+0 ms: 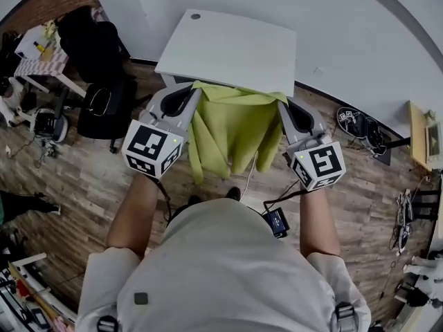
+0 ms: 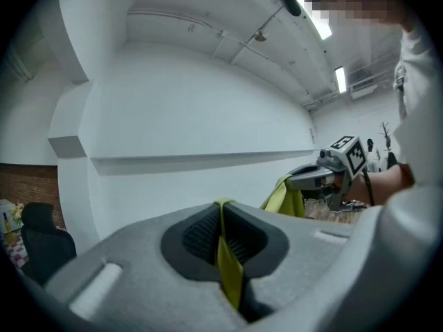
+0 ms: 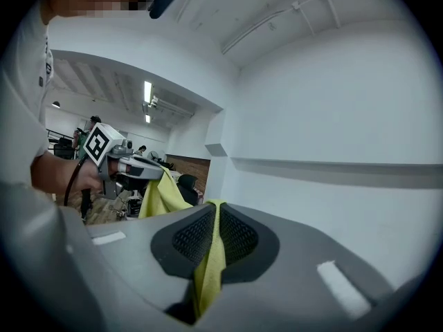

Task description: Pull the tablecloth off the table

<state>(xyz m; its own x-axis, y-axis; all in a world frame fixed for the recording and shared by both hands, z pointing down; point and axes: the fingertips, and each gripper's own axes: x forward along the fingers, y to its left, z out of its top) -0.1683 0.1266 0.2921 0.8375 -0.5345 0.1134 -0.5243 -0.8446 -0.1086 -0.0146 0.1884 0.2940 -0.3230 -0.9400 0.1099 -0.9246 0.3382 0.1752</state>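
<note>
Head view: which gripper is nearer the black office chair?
Left. The left gripper grips the tablecloth on the side toward the black chair. The right gripper grips it across the cloth, farther away.

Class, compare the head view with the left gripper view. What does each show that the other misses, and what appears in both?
Head view only: the white table and the whole cloth hanging between the two grippers. Left gripper view only: a close look at the left gripper, its jaws shut on a cloth fold, plus the ceiling lights. Both: the cloth, and the right gripper holding it.
</note>
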